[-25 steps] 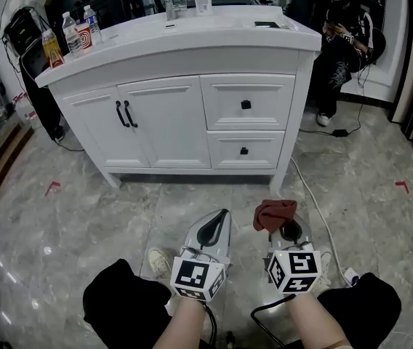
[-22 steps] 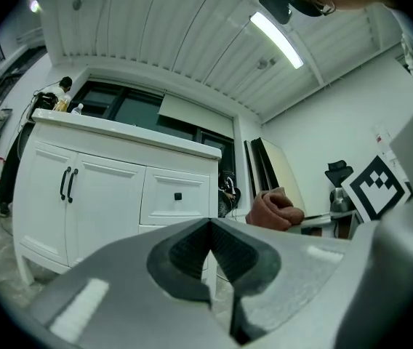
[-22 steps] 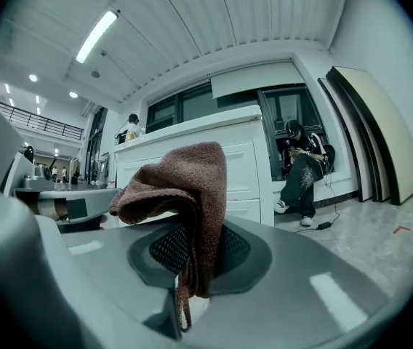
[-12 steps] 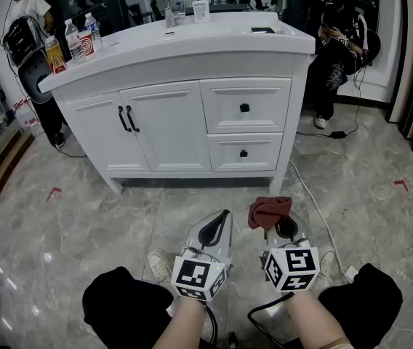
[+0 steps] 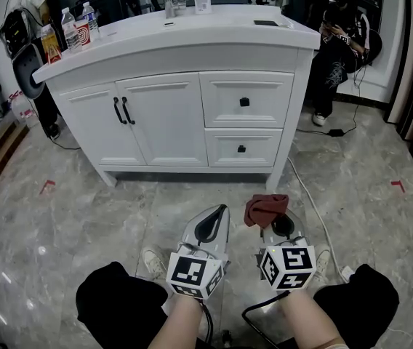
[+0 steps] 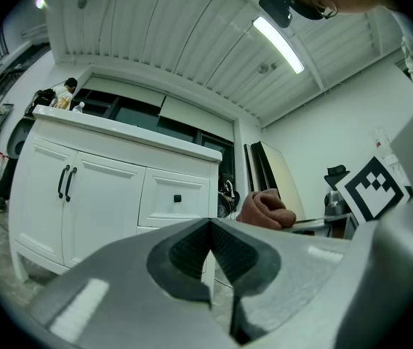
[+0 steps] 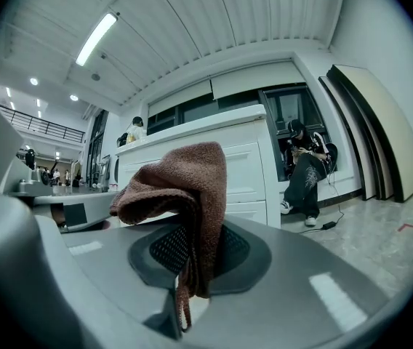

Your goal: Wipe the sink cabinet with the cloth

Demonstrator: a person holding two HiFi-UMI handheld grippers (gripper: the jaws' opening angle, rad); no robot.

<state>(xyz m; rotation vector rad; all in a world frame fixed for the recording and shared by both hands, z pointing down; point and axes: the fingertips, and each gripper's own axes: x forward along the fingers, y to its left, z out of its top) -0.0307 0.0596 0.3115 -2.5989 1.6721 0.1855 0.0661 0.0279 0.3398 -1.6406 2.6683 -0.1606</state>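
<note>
Now, right tool (image 7: 192,267) pinching cloth (image 7: 177,184), sink cabinet (image 5: 185,86) ahead

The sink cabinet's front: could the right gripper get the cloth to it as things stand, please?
Probably yes, after a step closer. The right gripper is shut on the cloth, and open floor lies between it and the sink cabinet, with nothing standing in the way.

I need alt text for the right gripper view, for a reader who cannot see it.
The right tool is shut on a reddish-brown cloth, which bunches up above its jaws. Behind stands the white sink cabinet, with a seated person to its right.
</note>
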